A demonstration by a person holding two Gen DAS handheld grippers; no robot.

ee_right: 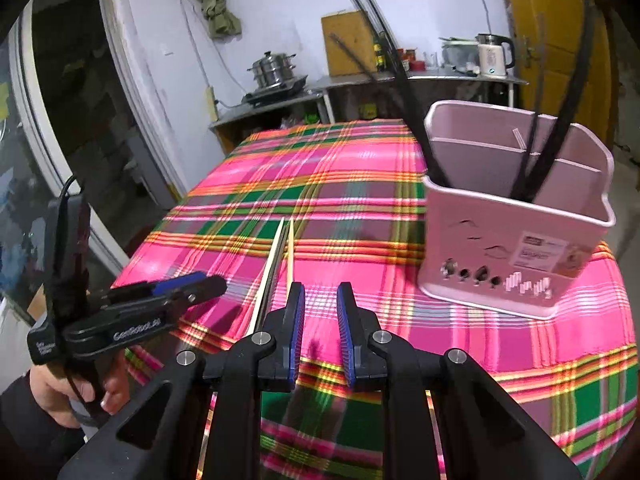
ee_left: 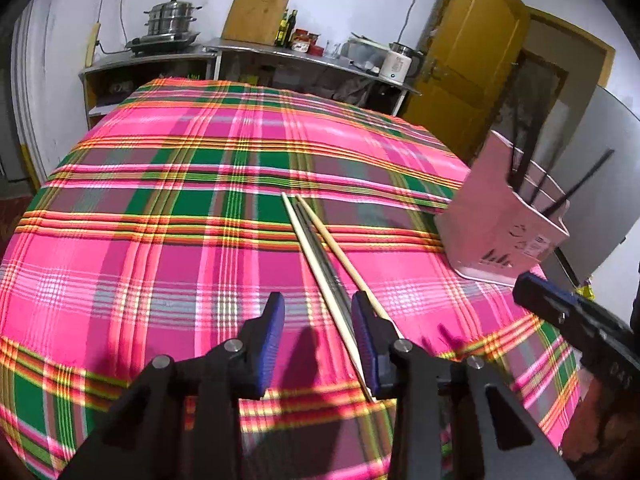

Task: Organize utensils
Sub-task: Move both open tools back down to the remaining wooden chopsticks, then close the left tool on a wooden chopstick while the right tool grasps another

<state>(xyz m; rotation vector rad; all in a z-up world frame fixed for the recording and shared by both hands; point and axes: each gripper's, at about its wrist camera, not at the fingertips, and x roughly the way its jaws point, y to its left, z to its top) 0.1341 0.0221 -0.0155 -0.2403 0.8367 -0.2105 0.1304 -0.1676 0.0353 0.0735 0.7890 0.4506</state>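
Left gripper, black with blue ribbed pads, sits low centre in its own view with jaws apart around nothing; I read the pale wooden chopsticks and the dark metal one between them as lying flat on the pink-green plaid tablecloth, their near ends running by the right pad, though whether pad and stick touch I can't tell through the blur. I keep the right gripper likewise parted and empty, lower centre of its frame, just right of those sticks. Upper right stands the pink divided plastic holder, upright, already carrying black chopsticks, so the loose ones probably belong there. Cloth between sticks and holder is bare; the table edge drops close behind the holder.
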